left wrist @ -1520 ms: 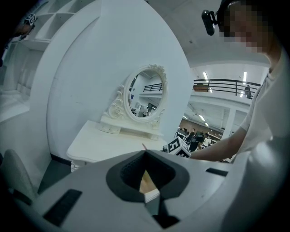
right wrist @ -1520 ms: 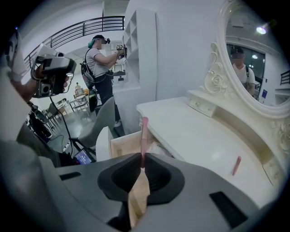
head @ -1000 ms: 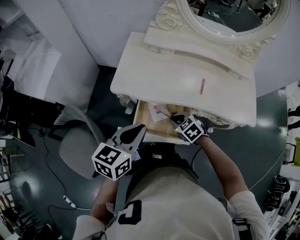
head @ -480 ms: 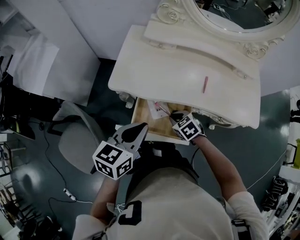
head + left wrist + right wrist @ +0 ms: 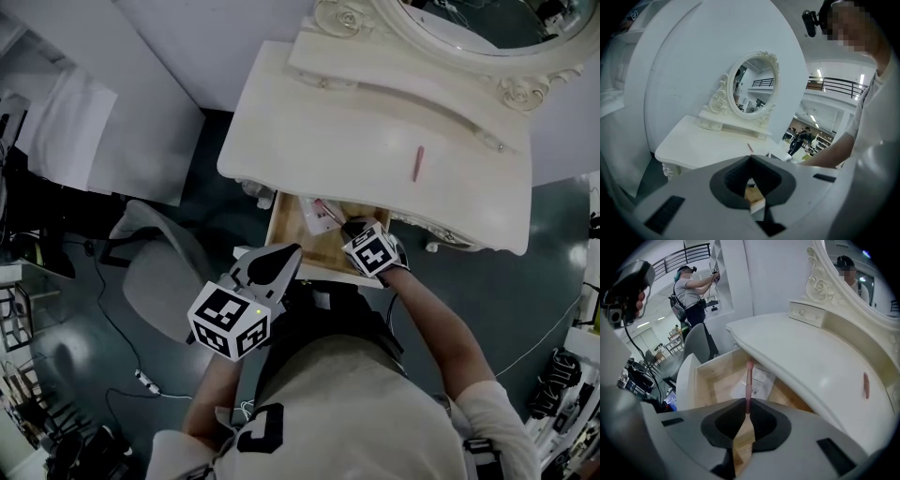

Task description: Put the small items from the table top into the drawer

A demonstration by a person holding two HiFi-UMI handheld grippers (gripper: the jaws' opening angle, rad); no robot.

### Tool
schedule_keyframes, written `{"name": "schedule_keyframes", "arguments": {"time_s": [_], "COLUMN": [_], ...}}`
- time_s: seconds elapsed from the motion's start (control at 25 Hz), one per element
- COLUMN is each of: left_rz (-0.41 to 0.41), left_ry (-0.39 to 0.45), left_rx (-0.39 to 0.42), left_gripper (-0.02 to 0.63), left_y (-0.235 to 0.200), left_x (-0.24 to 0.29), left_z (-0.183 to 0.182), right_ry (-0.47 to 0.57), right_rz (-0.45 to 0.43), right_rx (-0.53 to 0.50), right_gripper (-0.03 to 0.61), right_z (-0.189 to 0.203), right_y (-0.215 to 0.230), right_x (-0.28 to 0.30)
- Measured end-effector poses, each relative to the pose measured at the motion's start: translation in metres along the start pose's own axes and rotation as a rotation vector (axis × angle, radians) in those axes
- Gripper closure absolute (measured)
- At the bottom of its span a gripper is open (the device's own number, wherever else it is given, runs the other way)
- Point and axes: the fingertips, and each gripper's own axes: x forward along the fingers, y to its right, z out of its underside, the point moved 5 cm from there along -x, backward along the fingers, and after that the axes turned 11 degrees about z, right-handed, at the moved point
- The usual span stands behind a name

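The white dressing table (image 5: 337,141) has its wooden drawer (image 5: 284,225) pulled open below the front edge. My right gripper (image 5: 350,229) is over the drawer, shut on a thin pink stick (image 5: 749,380) that points down into it, above a white paper card (image 5: 759,383) on the drawer bottom. A second pink stick (image 5: 418,162) lies on the table top to the right, also seen in the right gripper view (image 5: 866,384). My left gripper (image 5: 284,253) hangs in front of the drawer's left corner, its tips together (image 5: 750,157) with nothing in them.
An oval mirror (image 5: 753,85) in a carved frame stands at the back of the table. A grey chair (image 5: 155,281) sits to the left of the table, with cables on the dark floor near it. A person (image 5: 689,296) stands far off in the room.
My right gripper has sunk a little toward the drawer with the pink stick still in it. The left gripper has hardly shifted.
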Motion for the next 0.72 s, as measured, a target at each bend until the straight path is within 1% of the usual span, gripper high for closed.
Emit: {"name": "schedule_keyframes", "arguments": {"time_s": [0.12,0.44,0.72], "left_rz": [-0.009,-0.020,-0.022], "left_ry": [-0.004,-0.008,-0.010], "left_rx": [-0.006,-0.014,-0.021], "left_gripper": [0.558,0.558,0.558], "left_y": [-0.003,-0.007,-0.013], "left_x": [-0.002,-0.010,-0.016], "left_z": [0.002,0.006,0.009], "right_ry": [-0.038,-0.060,-0.096], "right_rz": [0.008,-0.001,-0.006], "right_rx": [-0.017,0.004,-0.025], "right_gripper": [0.531,0.531,0.531], "right_z": [0.002,0.000,0.005], "right_y": [0.000,-0.011,-0.016], "right_x": [0.004,0.015,0.024]}}
